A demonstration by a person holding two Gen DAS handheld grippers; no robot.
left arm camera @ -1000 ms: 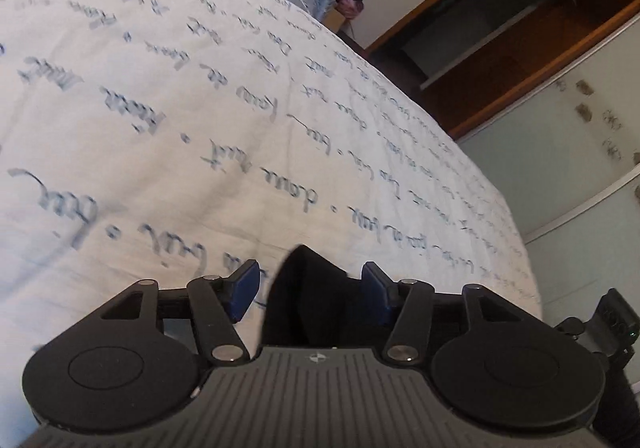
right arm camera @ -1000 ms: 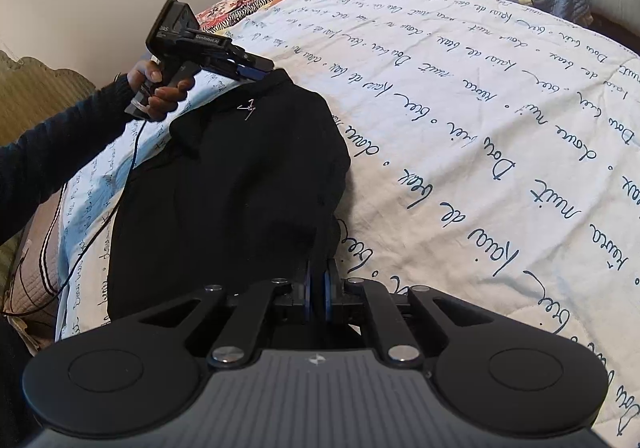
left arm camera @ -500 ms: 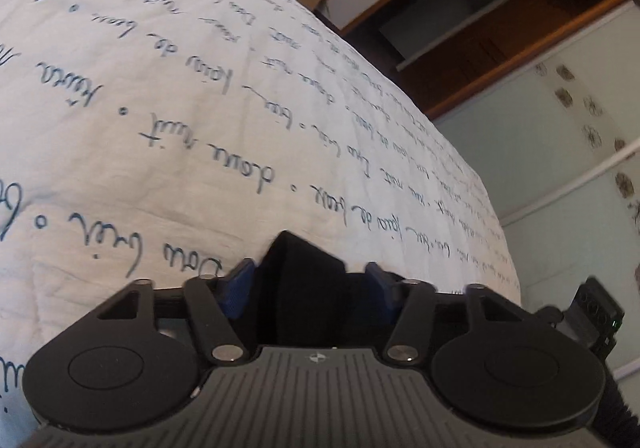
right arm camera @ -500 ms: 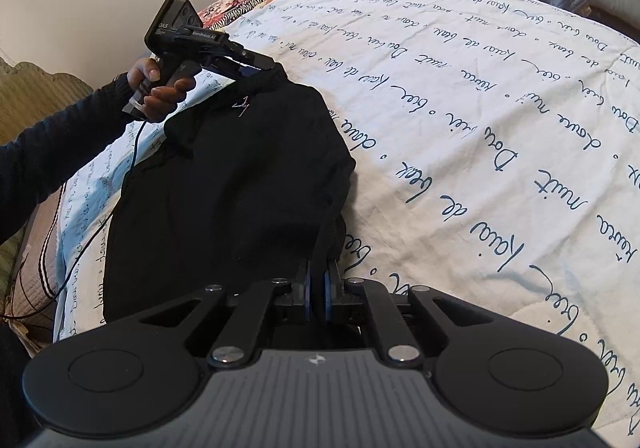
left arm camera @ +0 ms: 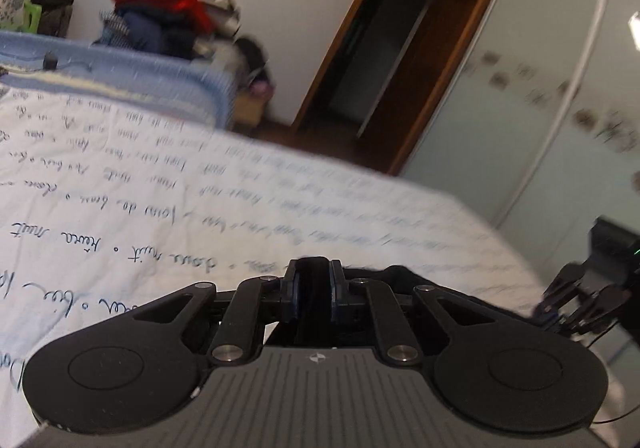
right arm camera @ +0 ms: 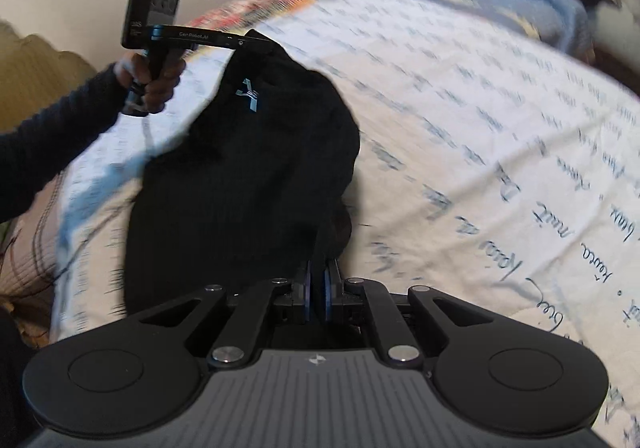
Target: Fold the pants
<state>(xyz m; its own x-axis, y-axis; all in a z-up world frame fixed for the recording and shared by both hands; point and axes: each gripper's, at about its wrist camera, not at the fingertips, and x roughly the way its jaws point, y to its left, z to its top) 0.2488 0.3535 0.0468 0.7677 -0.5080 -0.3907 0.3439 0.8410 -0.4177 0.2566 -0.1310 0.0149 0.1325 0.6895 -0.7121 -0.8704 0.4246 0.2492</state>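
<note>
While both grippers pinch its corners, left gripper (right arm camera: 266,44) far and right gripper (right arm camera: 316,288) near, the black fabric pants (right arm camera: 248,184) stretch near-to-far over the white script-printed bedspread (right arm camera: 480,136).

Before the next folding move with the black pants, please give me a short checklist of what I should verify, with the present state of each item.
1. Left gripper shut on the black pants: ok, dark cloth sits between its fingers.
2. Right gripper shut on the pants: ok, fingers pinch the near edge.
3. Pants lifted between both grippers: ok, the far corner hangs from the left gripper.
4. Cloth flat, without bunching: not ok, the pants sag in folds.
5. Landing area on the bedspread free: ok to the right of the pants.
6. Pant legs aligned: cannot tell, the picture is blurred.
</note>
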